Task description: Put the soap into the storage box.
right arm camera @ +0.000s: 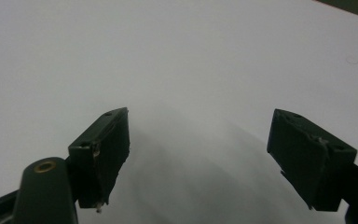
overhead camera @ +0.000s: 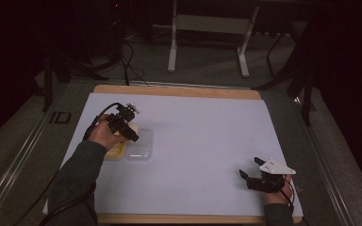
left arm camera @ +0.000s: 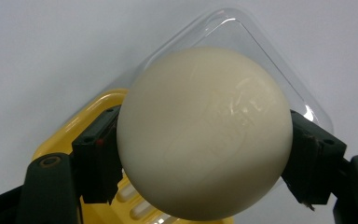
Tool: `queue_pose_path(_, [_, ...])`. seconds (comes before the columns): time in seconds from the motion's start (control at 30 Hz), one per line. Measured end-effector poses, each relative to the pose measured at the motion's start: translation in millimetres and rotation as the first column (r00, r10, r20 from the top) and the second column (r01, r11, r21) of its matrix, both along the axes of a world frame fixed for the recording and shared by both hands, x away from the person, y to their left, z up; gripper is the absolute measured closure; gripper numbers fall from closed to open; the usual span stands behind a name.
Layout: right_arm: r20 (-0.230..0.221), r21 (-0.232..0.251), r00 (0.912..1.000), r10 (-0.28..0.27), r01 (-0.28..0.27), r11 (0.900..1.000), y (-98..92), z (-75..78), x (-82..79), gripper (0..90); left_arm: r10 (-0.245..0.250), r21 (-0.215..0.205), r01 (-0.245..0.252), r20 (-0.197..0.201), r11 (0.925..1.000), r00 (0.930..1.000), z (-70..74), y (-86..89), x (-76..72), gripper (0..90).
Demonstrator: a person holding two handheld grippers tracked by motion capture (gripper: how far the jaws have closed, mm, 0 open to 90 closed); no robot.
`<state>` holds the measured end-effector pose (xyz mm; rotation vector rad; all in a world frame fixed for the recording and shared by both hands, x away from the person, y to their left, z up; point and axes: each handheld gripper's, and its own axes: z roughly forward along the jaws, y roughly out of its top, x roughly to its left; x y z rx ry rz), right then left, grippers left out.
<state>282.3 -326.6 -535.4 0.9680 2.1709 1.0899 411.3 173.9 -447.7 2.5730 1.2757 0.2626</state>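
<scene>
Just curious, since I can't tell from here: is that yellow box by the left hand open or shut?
Open. The clear lid lies flat on the table beside the yellow tray, and the left gripper holds a cream ball above them.

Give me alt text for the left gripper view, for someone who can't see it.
A cream-white ball is clamped between the left gripper's two black jaws. Below it sit a yellow tray and a clear plastic lid on a white table surface.
</scene>
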Motion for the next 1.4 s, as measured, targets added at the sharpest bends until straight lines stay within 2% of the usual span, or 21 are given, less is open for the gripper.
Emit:
queue_pose_path(0.4, [0.0,0.0,1.0,-0.001,0.001,1.0,0.1,0.0,-0.1,20.8,0.018,0.001,-0.018,-0.007,0.9998,0.9998,-1.7,12.6,-2.8,24.9])
queue_pose_path(0.5, [0.0,-0.001,1.0,0.0,0.0,1.0,0.0,-0.1,0.1,20.8,0.02,0.015,-0.02,-0.012,0.9997,0.9997,-2.0,15.4,-2.6,24.9])
queue_pose_path(0.67, [0.0,0.0,1.0,0.0,0.0,1.0,0.1,0.0,0.0,20.8,0.02,0.03,-0.019,-0.012,0.9994,0.9997,-1.3,17.4,-2.8,24.9])
queue_pose_path(1.4, [0.001,-0.008,1.0,-0.001,0.001,1.0,0.9,-0.2,-0.1,21.2,0.022,0.043,-0.02,-0.025,0.9989,0.9994,-4.3,24.6,-2.8,24.9])
